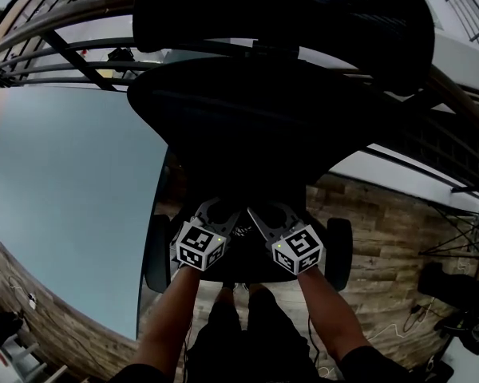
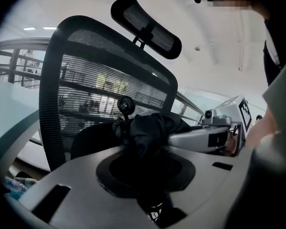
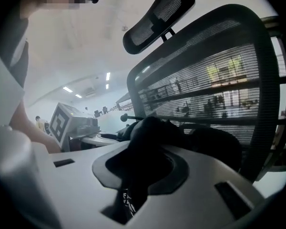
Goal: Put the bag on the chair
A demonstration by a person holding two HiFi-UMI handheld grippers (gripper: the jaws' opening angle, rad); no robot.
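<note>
A black office chair with a mesh back (image 2: 86,85) and a headrest (image 2: 148,25) stands right in front of me. In the head view both grippers hang side by side low over its seat (image 1: 247,274), between the armrests. The bag (image 2: 150,128) is a bunch of black fabric. My left gripper (image 2: 145,171) is shut on one fold of it. My right gripper (image 3: 143,168) is shut on another fold of the bag (image 3: 152,132). Each gripper shows in the other's view: the right gripper (image 2: 214,137) and the left gripper (image 3: 71,123). In the head view the dark bag blends into the seat.
A big pale blue panel (image 1: 64,198) fills the left of the head view, with a railing (image 1: 64,42) behind the chair. Wooden floor (image 1: 399,222) lies to the right, with black equipment and cables (image 1: 455,294) at its far right edge.
</note>
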